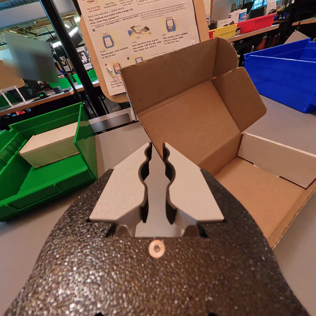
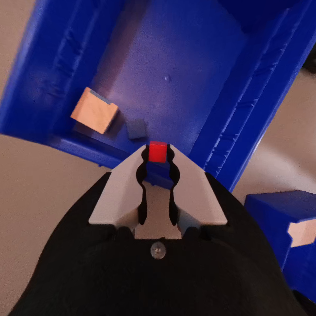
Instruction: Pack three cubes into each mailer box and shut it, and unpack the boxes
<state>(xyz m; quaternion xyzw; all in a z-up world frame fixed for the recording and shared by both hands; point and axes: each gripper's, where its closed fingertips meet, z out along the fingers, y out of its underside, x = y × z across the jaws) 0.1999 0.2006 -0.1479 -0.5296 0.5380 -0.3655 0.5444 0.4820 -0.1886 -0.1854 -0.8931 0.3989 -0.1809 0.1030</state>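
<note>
While right gripper (image 2: 157, 147) pinches small red cube (image 2: 157, 153) over blue bin (image 2: 171, 59), wooden cube (image 2: 94, 111) lies at 10 o'clock; left gripper (image 1: 157, 146) slightly spread beside empty open mailer box (image 1: 248, 193).

Instr. sheet (image 1: 136, 34) on cardboard backing behind, black pole (image 1: 68, 51) at left, red bin (image 1: 256, 22) far back.

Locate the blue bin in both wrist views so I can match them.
Left wrist view: blue bin at the right edge, behind the open mailer box.
Right wrist view: it fills the upper frame, wall at; the right gripper holds a red cube.
Shared landmark: the bin itself.
</note>
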